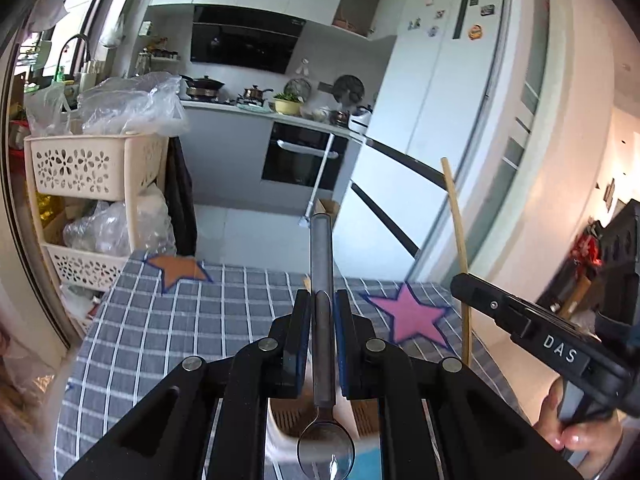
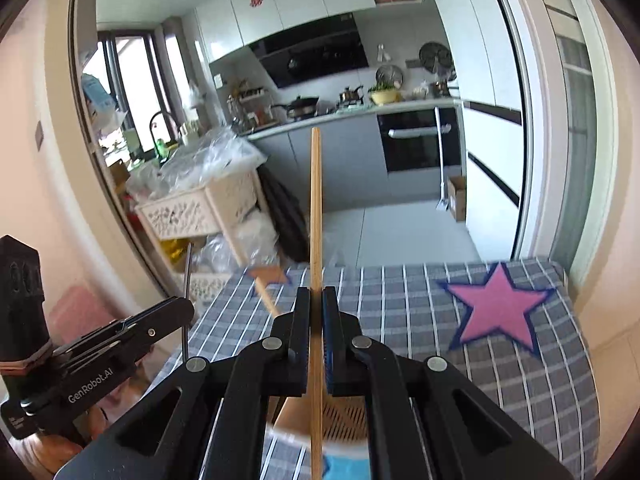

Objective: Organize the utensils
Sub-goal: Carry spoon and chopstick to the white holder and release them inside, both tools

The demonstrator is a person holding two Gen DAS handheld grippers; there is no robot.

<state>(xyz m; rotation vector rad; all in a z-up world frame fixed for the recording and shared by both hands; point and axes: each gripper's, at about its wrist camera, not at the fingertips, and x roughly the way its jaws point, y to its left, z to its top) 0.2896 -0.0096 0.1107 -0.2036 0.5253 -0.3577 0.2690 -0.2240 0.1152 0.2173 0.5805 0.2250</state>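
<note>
— Two utensils in hand: we have the grey metal spoon upright, handle up, bowl down, and the long pale wooden chopstick upright too.

— How do our grips stand?

— Left gripper is closed against the spoon's handle; right gripper is pinched tight on the chopstick's shaft.

— Below them?

— Both hang above the cream slotted plastic utensil holder, spoon bowl just over its rim. Whether either touches it, we cannot tell.

— Around?

— Grey checked tablecloth with a pink star and an orange star. Second wooden stick lies near the orange one.
</note>
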